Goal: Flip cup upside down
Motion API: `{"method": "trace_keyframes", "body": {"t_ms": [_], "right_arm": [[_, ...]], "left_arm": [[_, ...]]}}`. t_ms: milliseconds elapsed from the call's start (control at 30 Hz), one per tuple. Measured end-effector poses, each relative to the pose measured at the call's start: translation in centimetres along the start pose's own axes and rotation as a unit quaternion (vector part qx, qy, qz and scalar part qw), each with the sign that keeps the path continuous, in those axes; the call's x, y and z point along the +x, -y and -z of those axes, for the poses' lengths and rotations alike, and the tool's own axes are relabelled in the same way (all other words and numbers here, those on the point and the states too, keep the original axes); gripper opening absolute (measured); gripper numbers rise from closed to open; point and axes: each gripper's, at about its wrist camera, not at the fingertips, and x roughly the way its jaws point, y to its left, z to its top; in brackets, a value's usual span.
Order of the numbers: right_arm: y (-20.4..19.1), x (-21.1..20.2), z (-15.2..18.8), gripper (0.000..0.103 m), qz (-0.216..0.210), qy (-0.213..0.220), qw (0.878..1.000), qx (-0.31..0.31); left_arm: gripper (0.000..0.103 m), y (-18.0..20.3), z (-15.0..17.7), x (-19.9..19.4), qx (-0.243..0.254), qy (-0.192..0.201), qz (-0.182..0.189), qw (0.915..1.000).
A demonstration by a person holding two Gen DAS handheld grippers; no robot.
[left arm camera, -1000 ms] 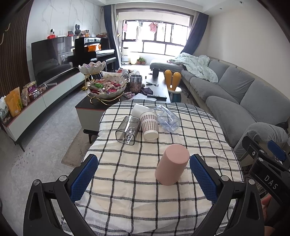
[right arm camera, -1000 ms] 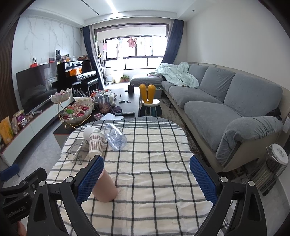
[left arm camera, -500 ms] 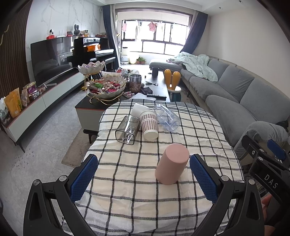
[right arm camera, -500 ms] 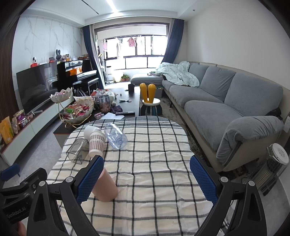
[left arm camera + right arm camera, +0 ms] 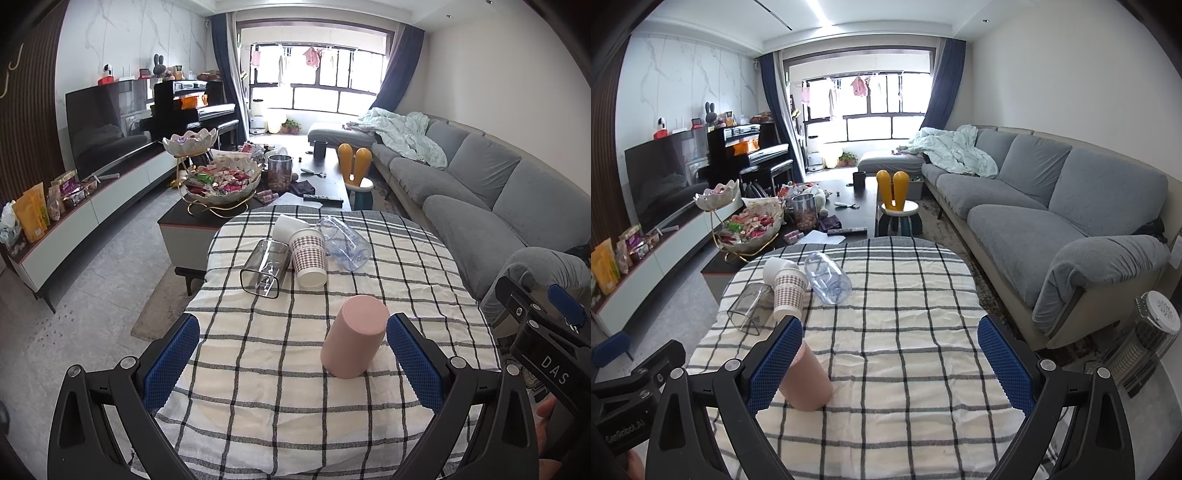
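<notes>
Checked tablecloth [image 5: 258,369] bears pink cup [image 5: 354,336] (base up); both tools gaping.

Quick count of what's on the tabletop [image 5: 258,406]: five cups total. One pink cup [image 5: 354,336] standing bottom-up, one checked paper cup [image 5: 308,256], one white cup [image 5: 287,226], one smoky square glass [image 5: 265,267] and one clear plastic cup [image 5: 343,243], those four lying in a bunch. Two tools: left tool [image 5: 291,358], right tool [image 5: 889,363].
</notes>
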Motion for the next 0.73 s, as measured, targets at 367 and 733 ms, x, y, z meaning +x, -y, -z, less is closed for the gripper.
{"method": "trace_keyframes", "body": {"t_ms": [367, 733], "right_arm": [[0.01, -0.03, 0.02, 0.096, 0.0, 0.0, 1.0, 0.0], [0.07, -0.08, -0.01, 0.096, 0.0, -0.001, 1.0, 0.0]], "left_arm": [[0.103, 0.18, -0.25, -0.02, 0.001, 0.0, 0.0, 1.0], [0.103, 0.1, -0.12, 0.02, -0.003, -0.003, -0.001, 1.0]]}}
